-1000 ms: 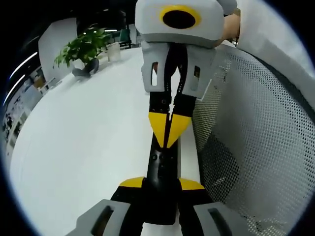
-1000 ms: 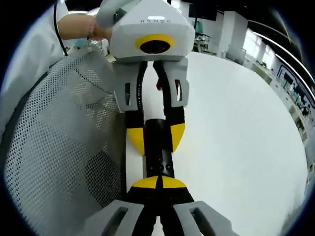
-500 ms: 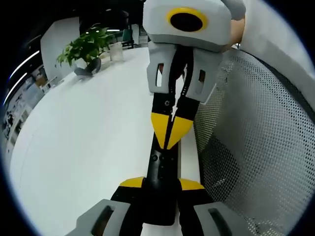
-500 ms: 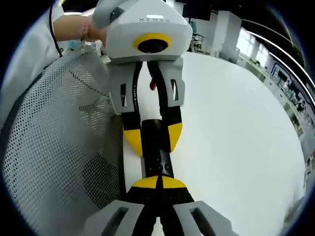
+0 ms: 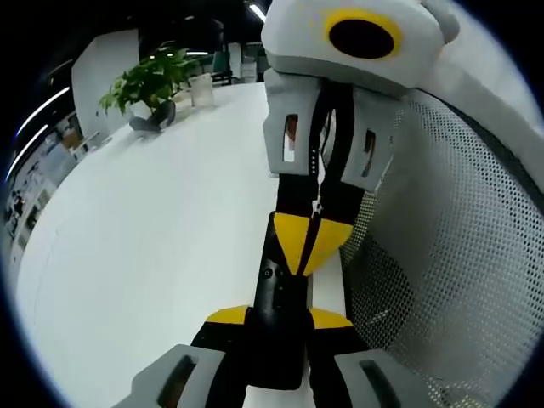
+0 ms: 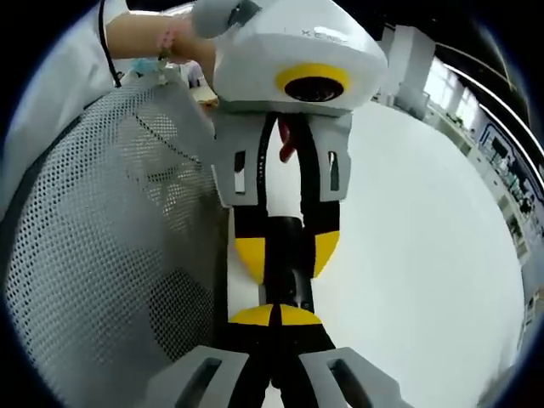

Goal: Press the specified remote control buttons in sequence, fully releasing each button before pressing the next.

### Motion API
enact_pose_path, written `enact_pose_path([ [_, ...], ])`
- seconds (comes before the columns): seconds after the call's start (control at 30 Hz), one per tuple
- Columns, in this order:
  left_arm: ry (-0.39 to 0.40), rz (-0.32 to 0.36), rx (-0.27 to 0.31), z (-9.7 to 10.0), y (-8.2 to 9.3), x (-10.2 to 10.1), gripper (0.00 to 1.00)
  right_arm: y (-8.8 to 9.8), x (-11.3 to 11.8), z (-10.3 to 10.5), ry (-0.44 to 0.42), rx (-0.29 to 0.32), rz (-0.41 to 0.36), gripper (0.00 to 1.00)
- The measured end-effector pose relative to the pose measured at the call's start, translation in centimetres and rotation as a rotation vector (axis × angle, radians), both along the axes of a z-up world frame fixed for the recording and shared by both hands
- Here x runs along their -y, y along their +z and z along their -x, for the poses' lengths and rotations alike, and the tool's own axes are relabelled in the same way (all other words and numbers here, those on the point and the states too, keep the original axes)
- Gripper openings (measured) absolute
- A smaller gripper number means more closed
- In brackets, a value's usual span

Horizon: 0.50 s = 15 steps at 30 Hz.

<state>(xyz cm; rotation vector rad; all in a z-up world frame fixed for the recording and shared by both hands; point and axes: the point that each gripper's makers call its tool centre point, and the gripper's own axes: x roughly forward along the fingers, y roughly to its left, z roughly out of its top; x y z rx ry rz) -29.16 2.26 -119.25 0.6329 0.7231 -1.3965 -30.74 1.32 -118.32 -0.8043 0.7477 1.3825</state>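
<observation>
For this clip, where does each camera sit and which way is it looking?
Left gripper view: rides the left gripper, faces along the black remote it clamps, toward the right gripper, white table and potted plant.
Right gripper view: rides the right gripper, facing back; a person's hand shows.
Shared: remote, both grippers, mesh chair.

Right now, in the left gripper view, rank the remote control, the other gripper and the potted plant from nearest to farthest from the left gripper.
1. remote control: clamped between the left gripper jaws.
2. right gripper: straight ahead, its shut tips on the remote.
3. potted plant: far across the white table, upper left.
</observation>
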Motion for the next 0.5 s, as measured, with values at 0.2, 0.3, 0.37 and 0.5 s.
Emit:
enact_pose_path([
  [0.2,-0.002,-0.002,0.0,-0.02,0.0,0.07,0.23,-0.33,-0.21,0.25,-0.008,-0.002,0.042,0.0],
  [0.3,-0.006,-0.005,0.0,-0.02,-0.01,0.08,0.23,-0.4,-0.14,0.26,-0.013,0.008,0.053,0.0],
  [0.37,-0.009,-0.005,0.0,-0.02,-0.02,0.1,0.23,-0.42,-0.1,0.24,-0.007,0.014,0.059,0.0],
  [0.5,-0.01,-0.005,0.0,-0.03,-0.02,0.1,0.23,-0.33,-0.06,0.1,-0.035,-0.012,0.04,0.0],
])
